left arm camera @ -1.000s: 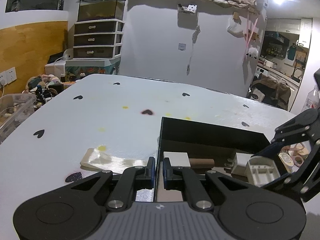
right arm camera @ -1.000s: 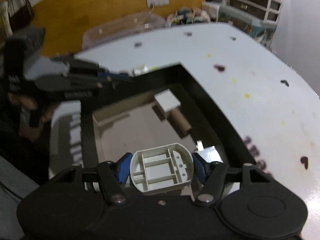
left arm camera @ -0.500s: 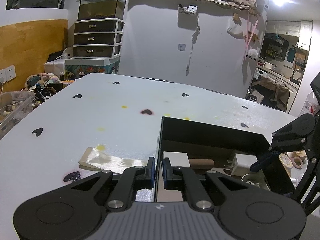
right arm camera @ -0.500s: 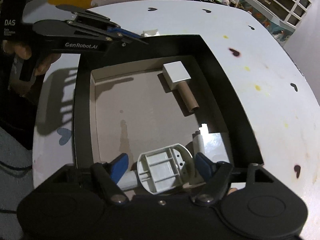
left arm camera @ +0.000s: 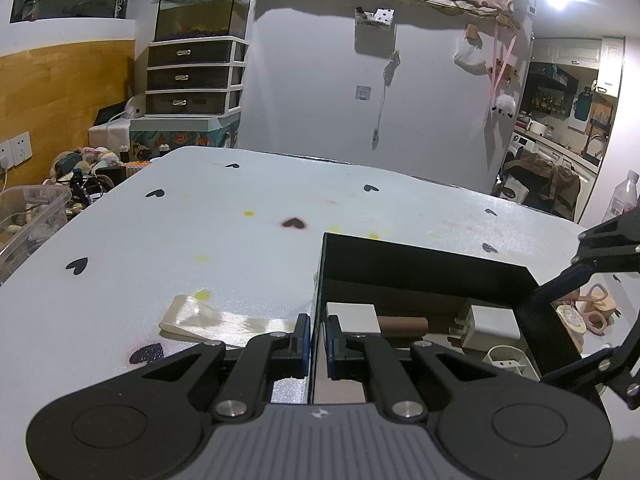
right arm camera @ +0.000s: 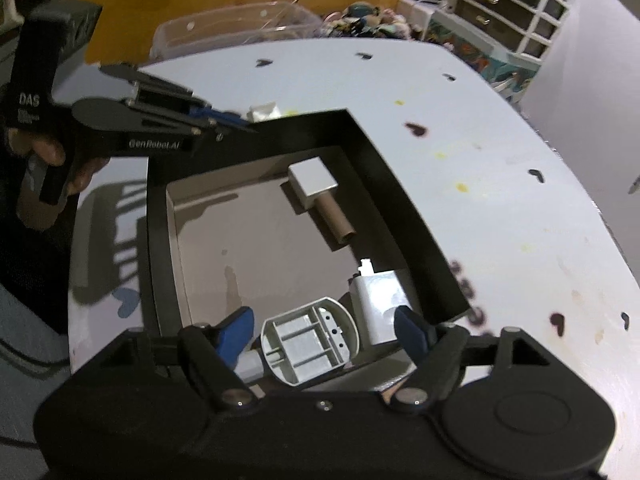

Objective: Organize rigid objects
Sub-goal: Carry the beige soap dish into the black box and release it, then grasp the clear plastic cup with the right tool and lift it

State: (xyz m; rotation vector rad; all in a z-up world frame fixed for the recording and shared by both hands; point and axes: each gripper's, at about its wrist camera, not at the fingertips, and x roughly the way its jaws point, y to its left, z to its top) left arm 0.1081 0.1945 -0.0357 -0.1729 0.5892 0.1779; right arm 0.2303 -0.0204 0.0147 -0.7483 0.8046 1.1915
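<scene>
While my left hand-held gripper (left arm camera: 317, 336) is clamped on the near-left wall of the black box (right arm camera: 384, 168), its two blue pads pinching the thin edge, my right hand-held gripper (right arm camera: 326, 326) hangs over the box's near-right corner with its jaws spread wide. Those jaws have just been opening, and the grey oval plastic shell (right arm camera: 310, 346) lies between them with clear space on both sides — neither pad touches it. The shell rests hollow side up on the box's brown floor, its inner ribs showing.

Everything else is placed relative to the box. Inside it, just beside the shell toward the right wall, lies a white plug-in charger (right arm camera: 378, 300). Farther in, along the same right wall, a brown cardboard tube (right arm camera: 334, 218) lies on its side, touching a small white block (right arm camera: 312, 178) at its far end. The rest of the box floor is bare.

Outside the box, just past its left wall, a strip of pale ribbon (left arm camera: 200, 318) lies flat on the desk (left arm camera: 240, 248), which is light grey with dark heart shapes. Past the box's right wall, in the left view, sit a roll of patterned tape (left arm camera: 570, 320) and a pink hair claw (left arm camera: 598, 308). My hand (right arm camera: 60, 160) grips the left tool's handle.
</scene>
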